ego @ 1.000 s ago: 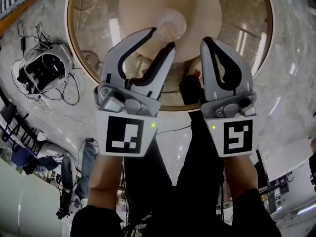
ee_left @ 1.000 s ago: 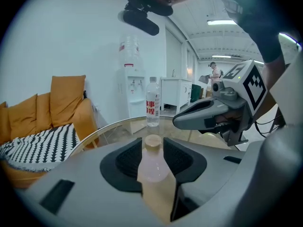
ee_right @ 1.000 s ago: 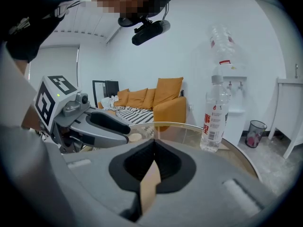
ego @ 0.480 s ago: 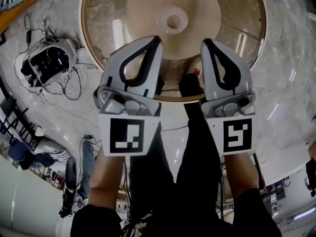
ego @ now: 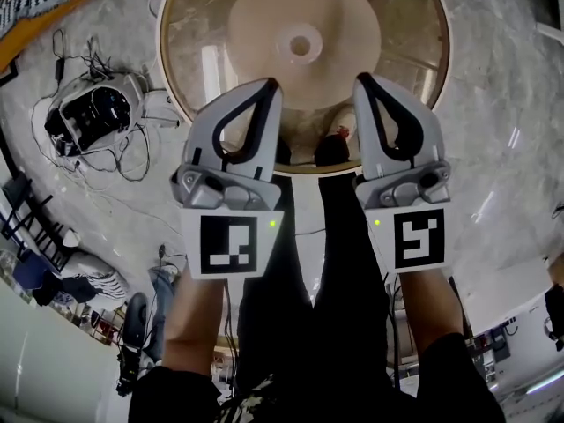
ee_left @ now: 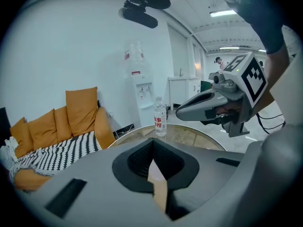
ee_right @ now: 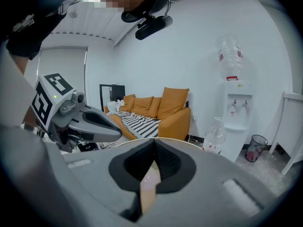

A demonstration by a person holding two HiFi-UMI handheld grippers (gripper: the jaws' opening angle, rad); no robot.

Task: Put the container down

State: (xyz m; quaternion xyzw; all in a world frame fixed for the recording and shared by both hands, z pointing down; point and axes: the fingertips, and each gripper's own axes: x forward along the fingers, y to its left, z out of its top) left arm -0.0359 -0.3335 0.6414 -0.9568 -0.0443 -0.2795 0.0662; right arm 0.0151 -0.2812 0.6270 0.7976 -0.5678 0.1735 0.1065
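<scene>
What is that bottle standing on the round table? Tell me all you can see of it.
The bottle is clear plastic, with a red and white label round its middle whose print is too small to read. It stands upright near the far edge of the round glass-topped table, by itself, and only the tabletop touches it. Whether it holds clear liquid or is empty cannot be told.

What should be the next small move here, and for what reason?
Probably draw both grippers back to rest: the container stands free on the table, and the left gripper and right gripper are shut, empty and clear of it.
</scene>
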